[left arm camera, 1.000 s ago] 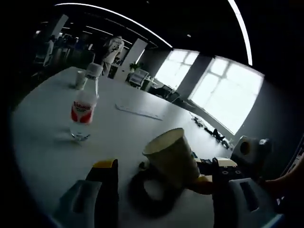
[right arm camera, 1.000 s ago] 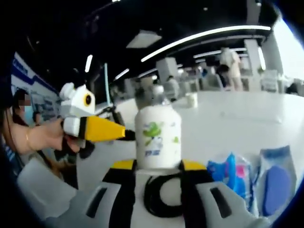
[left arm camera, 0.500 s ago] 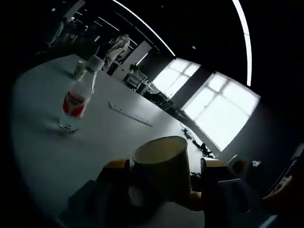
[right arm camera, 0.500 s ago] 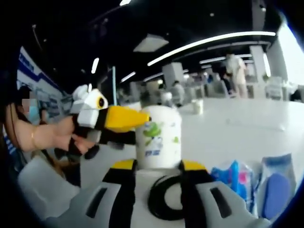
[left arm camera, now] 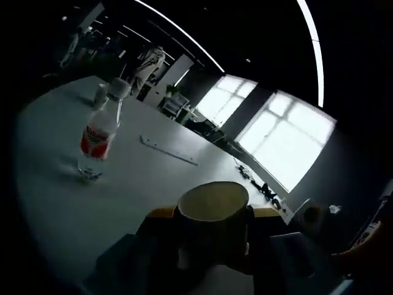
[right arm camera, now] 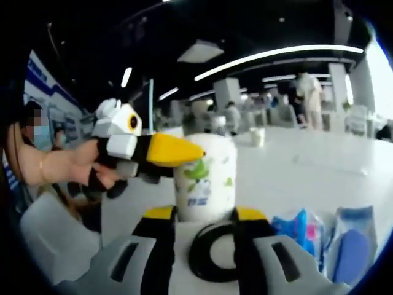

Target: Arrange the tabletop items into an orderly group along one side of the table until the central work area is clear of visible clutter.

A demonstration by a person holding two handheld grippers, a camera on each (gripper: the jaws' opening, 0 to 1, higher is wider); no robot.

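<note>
A white paper cup (left arm camera: 215, 224) with a green print (right arm camera: 204, 178) stands upright over the white table (left arm camera: 55, 196). My left gripper (left arm camera: 214, 212) has its jaws pressed against the cup's two sides near the rim. In the right gripper view it comes in from the left, held by a person's hand (right arm camera: 73, 169), with one yellow finger (right arm camera: 175, 150) against the cup's top. My right gripper (right arm camera: 204, 215) is shut on the cup's base. A black ring (right arm camera: 209, 258) lies between the right jaws, nearer than the cup.
A clear water bottle (left arm camera: 97, 140) with a red label stands to the left on the table, with a small white cup (left arm camera: 100, 95) beyond it. A thin paper strip (left arm camera: 169, 150) lies mid-table. Blue packets (right arm camera: 301, 230) lie beside the right jaw. People stand far behind.
My left gripper has moved onto the cup and its jaws have narrowed until they meet the cup's sides. The right gripper has kept its hold on the cup.
</note>
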